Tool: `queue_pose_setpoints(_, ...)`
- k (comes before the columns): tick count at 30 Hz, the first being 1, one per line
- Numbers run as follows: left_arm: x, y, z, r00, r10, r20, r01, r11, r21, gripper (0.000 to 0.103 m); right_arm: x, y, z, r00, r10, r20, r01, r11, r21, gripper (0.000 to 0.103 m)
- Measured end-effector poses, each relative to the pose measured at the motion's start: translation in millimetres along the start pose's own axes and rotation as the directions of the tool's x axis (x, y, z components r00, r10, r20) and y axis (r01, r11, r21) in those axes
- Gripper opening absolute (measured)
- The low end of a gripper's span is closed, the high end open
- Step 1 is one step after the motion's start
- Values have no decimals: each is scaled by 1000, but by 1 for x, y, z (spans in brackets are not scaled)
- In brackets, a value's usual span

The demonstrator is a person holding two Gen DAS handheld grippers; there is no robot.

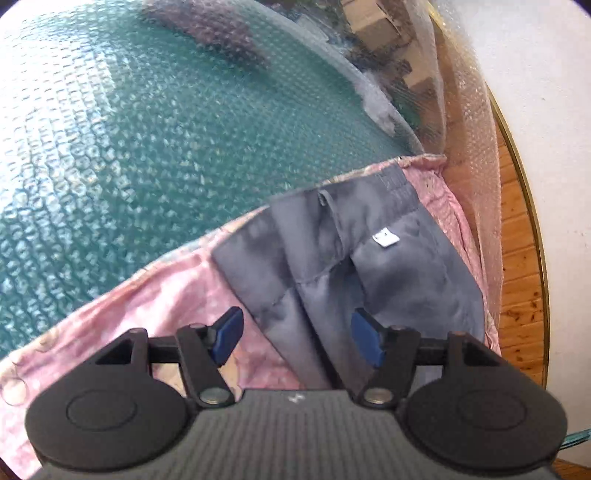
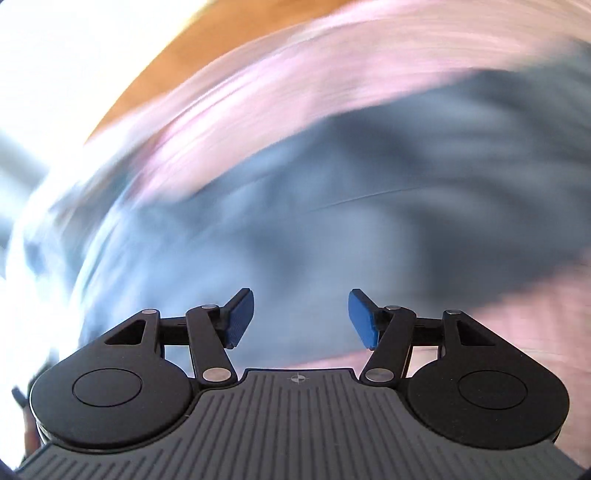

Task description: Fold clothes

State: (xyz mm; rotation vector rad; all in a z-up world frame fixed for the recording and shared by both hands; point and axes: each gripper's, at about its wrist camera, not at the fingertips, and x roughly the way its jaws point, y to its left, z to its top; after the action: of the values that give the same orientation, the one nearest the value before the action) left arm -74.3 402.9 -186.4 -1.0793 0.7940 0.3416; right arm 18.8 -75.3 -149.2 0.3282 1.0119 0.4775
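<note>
A grey garment with a small white label lies folded on a pink patterned cloth. My left gripper is open and empty just above the garment's near edge, its blue pads on either side of a fold. In the right wrist view the picture is strongly blurred by motion. The grey garment fills its middle, with the pink cloth beyond it. My right gripper is open and empty above the garment.
A teal surface under bubble wrap spreads beyond the pink cloth. At the right are a wooden floor, a brass strip and a white wall. Cardboard boxes stand at the far top.
</note>
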Motion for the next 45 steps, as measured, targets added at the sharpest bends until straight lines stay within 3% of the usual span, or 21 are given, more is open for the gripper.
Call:
queue_pose_setpoints(2,-3,10,2,1000,-1,15,1,1000,-26,64,36,72,-11,994,60,-95,-83,960,-267,51)
queue_pose_setpoints(4,-7,21,4,1000,-1,29,3,999,-52,64,70,137,-32,977,72,-199,-164,851,-498,42)
queue_pose_setpoints(6,-1,21,6,999,-12,37,14,999,-50,63,99,182,-53,962,54,-269,-218,748,-627,37)
queue_pose_setpoints(8,5,20,8,999,-24,44,26,999,-45,63,121,213,-69,961,16,-275,-218,656,-722,38)
queue_pose_setpoints(11,18,17,11,998,-40,43,41,999,-35,64,146,232,-74,975,-60,-215,-145,561,-815,44)
queue_pose_setpoints(15,35,3,16,998,-51,44,52,998,-18,67,161,236,-64,980,-121,-159,-79,495,-865,40)
queue_pose_setpoints(18,37,1,17,996,-68,61,70,997,-37,63,157,235,-60,981,-150,-124,-46,442,-896,30)
queue_pose_setpoints(21,37,6,17,993,-86,75,92,993,-77,58,141,235,-54,987,-124,-100,-36,435,-900,34)
queue_pose_setpoints(24,29,17,11,993,-85,76,94,989,-113,58,136,238,-56,989,-136,-51,2,366,-931,33)
queue_pose_setpoints(29,20,28,1,996,-60,71,69,990,-125,56,131,236,-48,989,-123,-79,-23,402,-915,33)
queue_pose_setpoints(32,16,26,3,997,-43,68,50,993,-104,56,134,229,-49,989,-130,-69,-12,396,-918,33)
queue_pose_setpoints(35,15,22,4,997,-39,61,45,995,-88,55,134,224,-41,991,-127,-38,19,420,-907,22)
queue_pose_setpoints(45,12,25,-2,982,-163,95,177,970,-164,60,133,221,-12,991,-129,28,90,501,-861,21)
